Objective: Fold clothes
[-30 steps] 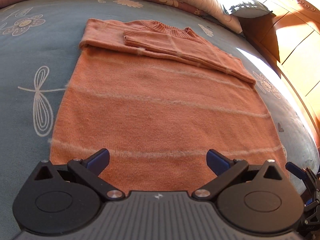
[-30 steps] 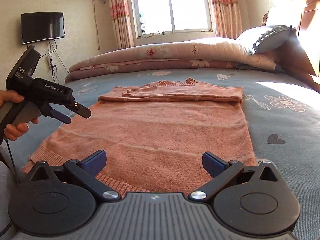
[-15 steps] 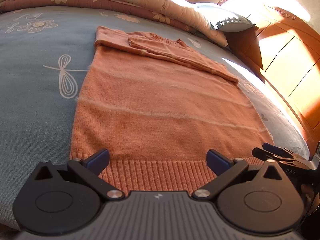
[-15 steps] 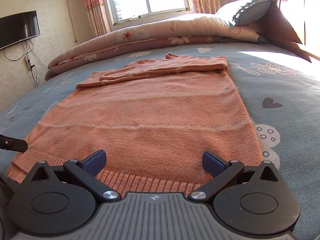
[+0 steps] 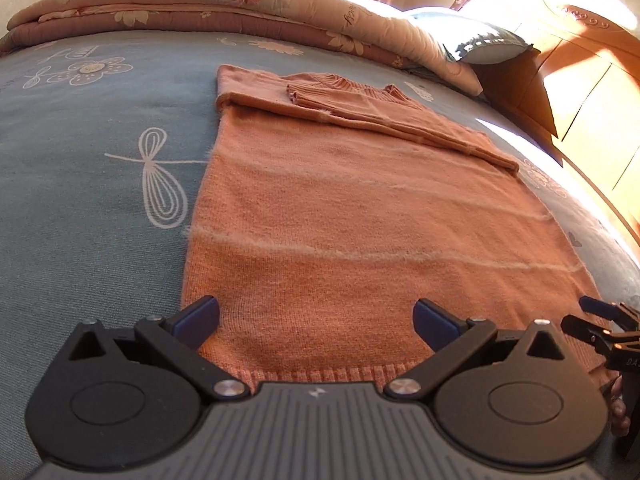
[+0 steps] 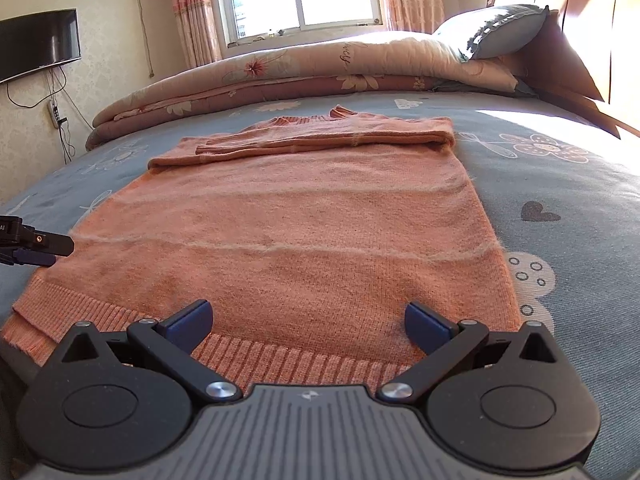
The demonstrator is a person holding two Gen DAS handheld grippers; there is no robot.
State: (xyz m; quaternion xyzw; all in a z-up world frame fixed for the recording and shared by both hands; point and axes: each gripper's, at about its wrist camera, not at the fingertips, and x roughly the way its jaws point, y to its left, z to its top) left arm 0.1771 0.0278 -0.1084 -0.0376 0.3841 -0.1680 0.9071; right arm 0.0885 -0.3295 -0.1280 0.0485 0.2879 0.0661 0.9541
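Bed (image 6: 560,184) holds sweater (image 6: 288,232) before gaping tongs (image 6: 307,322).

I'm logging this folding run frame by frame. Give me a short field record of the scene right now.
garment: orange sweater, flat on the bed
sleeves: folded across the chest near the collar
hem: ribbed hem nearest both grippers, not gripped
left gripper: open, over the hem's left part
right gripper: open, over the hem's right part
surface: blue bedsheet with flower prints
behind: rolled quilt, grey pillow
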